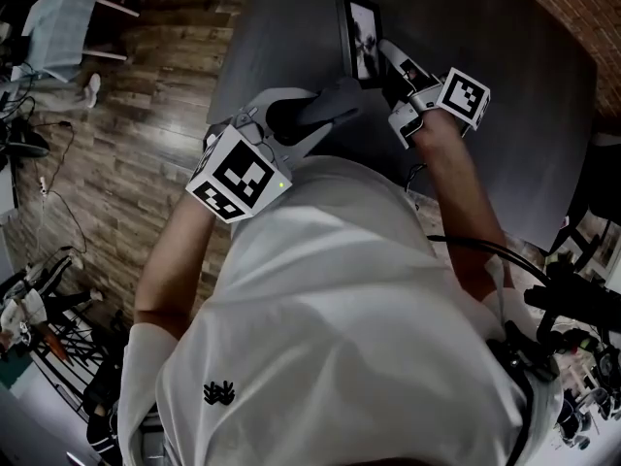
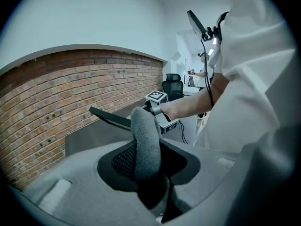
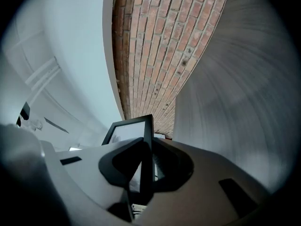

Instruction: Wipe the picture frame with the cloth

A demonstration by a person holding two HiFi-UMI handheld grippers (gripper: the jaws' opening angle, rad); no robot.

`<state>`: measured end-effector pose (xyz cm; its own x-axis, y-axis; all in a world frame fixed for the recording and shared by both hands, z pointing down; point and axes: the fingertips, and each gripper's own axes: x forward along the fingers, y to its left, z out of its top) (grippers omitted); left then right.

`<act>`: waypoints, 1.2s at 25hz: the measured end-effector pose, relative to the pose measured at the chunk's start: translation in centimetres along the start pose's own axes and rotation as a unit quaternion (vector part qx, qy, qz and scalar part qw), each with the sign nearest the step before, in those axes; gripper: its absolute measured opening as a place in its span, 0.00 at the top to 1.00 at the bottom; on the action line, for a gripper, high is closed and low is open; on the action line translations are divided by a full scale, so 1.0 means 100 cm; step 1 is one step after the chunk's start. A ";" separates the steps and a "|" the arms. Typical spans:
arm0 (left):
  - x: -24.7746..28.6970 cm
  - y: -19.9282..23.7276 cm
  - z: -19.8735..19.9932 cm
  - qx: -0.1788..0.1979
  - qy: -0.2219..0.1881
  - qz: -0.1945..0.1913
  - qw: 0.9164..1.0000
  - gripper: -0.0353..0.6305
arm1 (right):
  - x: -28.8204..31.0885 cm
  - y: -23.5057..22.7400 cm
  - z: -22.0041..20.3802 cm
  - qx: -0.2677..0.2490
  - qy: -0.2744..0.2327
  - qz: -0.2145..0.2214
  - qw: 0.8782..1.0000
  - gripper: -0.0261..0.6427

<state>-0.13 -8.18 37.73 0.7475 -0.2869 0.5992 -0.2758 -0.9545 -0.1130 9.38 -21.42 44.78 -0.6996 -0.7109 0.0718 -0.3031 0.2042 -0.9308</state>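
Observation:
A black picture frame (image 1: 360, 37) is held upright over the dark grey table (image 1: 524, 115), gripped by its edge in my right gripper (image 1: 386, 74). In the right gripper view the frame (image 3: 141, 145) stands on edge between the jaws, which are shut on it. My left gripper (image 1: 335, 105) sits just left of the frame's lower end and is shut on a grey cloth (image 1: 342, 95). In the left gripper view the cloth (image 2: 146, 147) stands up between the jaws, and beyond it are the frame (image 2: 110, 118) and the right gripper (image 2: 162, 114).
The table's near-left edge borders a wooden plank floor (image 1: 146, 134). A brick wall (image 2: 70, 102) runs behind the table. A white chair (image 1: 68, 17) stands at the far left; cables and stands clutter the floor at both sides.

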 end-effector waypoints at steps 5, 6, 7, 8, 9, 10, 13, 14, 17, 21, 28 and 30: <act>0.010 -0.013 -0.003 0.006 0.002 -0.021 1.000 0.75 | 0.003 0.006 -0.001 0.011 0.001 0.014 1.000 0.86; 0.012 -0.014 -0.003 0.007 0.001 -0.024 1.000 0.75 | 0.004 0.007 -0.002 0.012 0.002 0.017 1.000 0.86; 0.013 -0.016 -0.004 0.008 0.001 -0.028 1.000 0.75 | 0.005 0.009 -0.003 0.014 0.003 0.020 1.000 0.86; 0.014 -0.018 -0.004 0.008 0.001 -0.032 0.999 0.75 | 0.005 0.010 -0.004 0.015 0.005 0.022 1.000 0.86; 0.015 -0.019 -0.004 0.009 0.001 -0.036 0.999 0.75 | 0.006 0.010 -0.006 0.017 0.007 0.023 1.000 0.86; 0.016 -0.021 -0.004 0.010 0.000 -0.040 0.999 0.75 | 0.006 0.010 -0.006 0.019 0.008 0.023 1.000 0.86; 0.019 -0.027 -0.005 0.022 0.002 -0.052 0.998 0.75 | 0.005 0.011 -0.008 0.027 0.008 0.028 0.999 0.86; 0.020 -0.031 -0.007 0.027 0.005 -0.055 0.998 0.75 | 0.004 0.013 -0.009 0.029 0.008 0.034 0.999 0.86; 0.026 -0.039 -0.012 0.034 0.016 -0.056 0.998 0.75 | 0.000 0.020 -0.014 0.028 0.012 0.047 0.998 0.86; 0.038 -0.032 -0.019 0.026 0.026 -0.052 0.998 0.75 | 0.000 0.026 -0.018 0.030 0.020 0.058 0.998 0.86; 0.061 -0.028 -0.031 0.013 0.046 -0.066 0.997 0.75 | 0.002 0.032 -0.022 0.028 0.036 0.066 0.997 0.86; 0.067 -0.030 -0.035 0.007 0.051 -0.072 0.996 0.75 | 0.002 0.033 -0.022 0.020 0.039 0.067 0.997 0.86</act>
<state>3.61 -6.94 44.92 0.7131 -0.1373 0.6875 -0.1613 -0.9865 -0.0297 6.82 -19.37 42.47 -0.7805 -0.6245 -0.0290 -0.1778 0.2662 -0.9474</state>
